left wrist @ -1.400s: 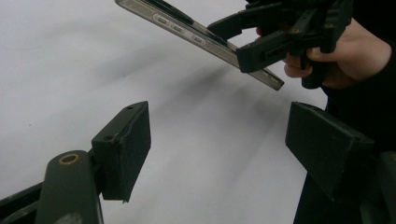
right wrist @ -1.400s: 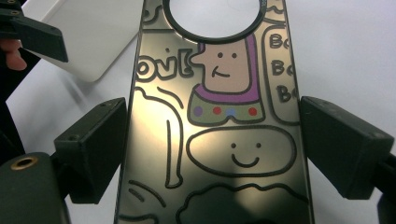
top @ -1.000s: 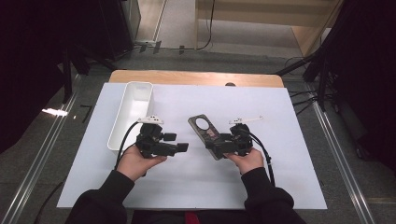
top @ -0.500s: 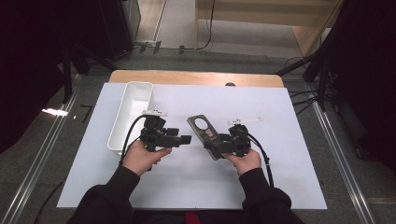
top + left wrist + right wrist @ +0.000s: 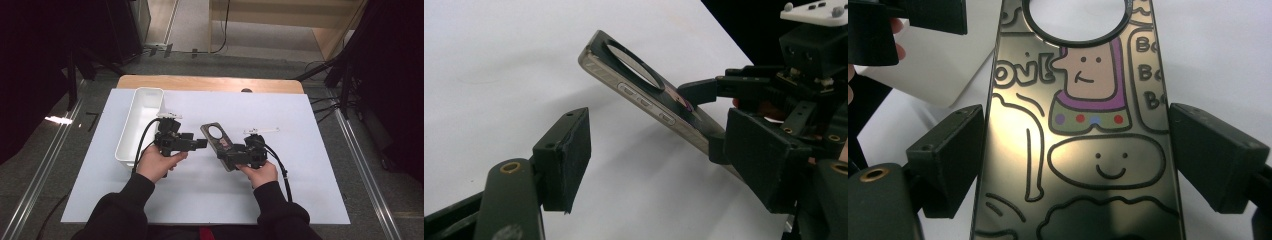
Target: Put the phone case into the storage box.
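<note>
Centrally in the high view, both forearms come up from the bottom edge, and the right gripper (image 5: 235,152), held in the right hand (image 5: 258,172), points toward the upper left of the frame with its jaws clamped across the lower part of a dark, glossy phone case with a round camera cut-out and cartoon drawings (image 5: 220,142). That case sits just right of the frame's middle, tilted, its far end raised off the white sheet covering the table (image 5: 300,165), as the left gripper view shows. From the right gripper view the two black pads press on the case's long edges. To its left, the left gripper (image 5: 200,144) lies level in the left hand (image 5: 157,162), aimed rightward at the case, jaws apart with nothing between them. A long white plastic tray (image 5: 131,137) lies just left of that hand. Compared with a second ago, the left gripper has shifted slightly toward the case; the right gripper and case have kept their place.
</note>
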`<action>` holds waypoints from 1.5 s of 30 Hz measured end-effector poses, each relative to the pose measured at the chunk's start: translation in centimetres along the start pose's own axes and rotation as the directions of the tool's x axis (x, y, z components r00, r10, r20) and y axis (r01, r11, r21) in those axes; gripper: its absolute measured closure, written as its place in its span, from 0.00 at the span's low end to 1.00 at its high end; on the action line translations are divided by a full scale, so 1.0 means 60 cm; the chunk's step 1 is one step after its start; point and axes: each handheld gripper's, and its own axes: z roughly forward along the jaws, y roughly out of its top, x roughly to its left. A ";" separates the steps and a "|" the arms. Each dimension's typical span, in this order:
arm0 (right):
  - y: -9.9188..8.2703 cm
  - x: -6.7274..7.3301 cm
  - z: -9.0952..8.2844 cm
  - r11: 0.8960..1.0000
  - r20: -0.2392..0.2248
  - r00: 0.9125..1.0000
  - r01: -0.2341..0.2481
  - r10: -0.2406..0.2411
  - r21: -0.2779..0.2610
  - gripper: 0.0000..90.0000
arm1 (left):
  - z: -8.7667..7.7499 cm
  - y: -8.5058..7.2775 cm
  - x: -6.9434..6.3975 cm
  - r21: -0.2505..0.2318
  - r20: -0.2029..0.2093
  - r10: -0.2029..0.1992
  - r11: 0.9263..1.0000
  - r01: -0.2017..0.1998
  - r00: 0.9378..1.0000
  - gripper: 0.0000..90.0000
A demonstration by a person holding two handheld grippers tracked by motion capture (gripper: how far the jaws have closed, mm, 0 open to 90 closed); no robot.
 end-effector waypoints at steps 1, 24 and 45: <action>0.000 0.000 0.000 1.000 0.003 1.000 0.001 -0.001 -0.007 0.12 | 0.000 0.005 0.000 0.002 -0.005 -0.010 1.000 0.010 1.000 0.30; -0.005 0.014 0.007 0.993 0.036 0.997 -0.069 0.073 -0.095 0.12 | 0.020 0.044 0.009 -0.013 -0.052 -0.051 0.999 0.050 0.997 0.30; -0.008 0.026 0.011 0.983 0.040 0.995 -0.086 0.094 -0.162 0.12 | 0.045 0.072 0.005 -0.044 -0.094 -0.097 0.995 0.093 0.991 0.30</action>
